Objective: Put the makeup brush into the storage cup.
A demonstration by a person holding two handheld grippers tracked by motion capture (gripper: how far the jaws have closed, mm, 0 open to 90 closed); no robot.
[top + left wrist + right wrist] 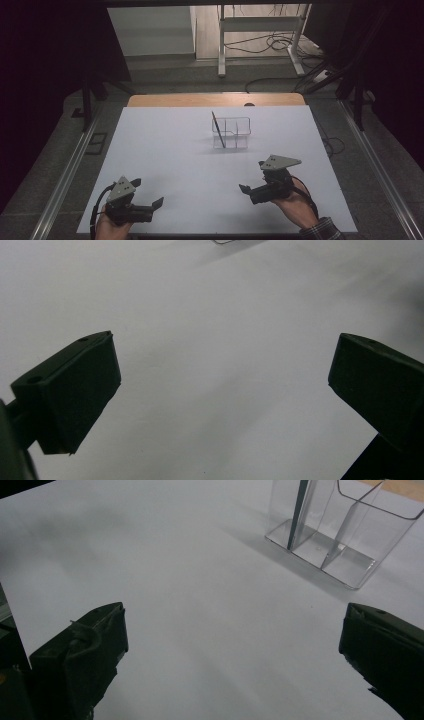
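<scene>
Both grippers are wide open, holding nothing. Ahead of the right gripper (250, 191) stands a thin, light pencil (217, 129) in a clear box (235, 132) — pinch its top end gently.

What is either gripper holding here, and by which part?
Nothing is held. The left gripper and right gripper are both open over bare table; the pen stands in the clear organizer.
</scene>
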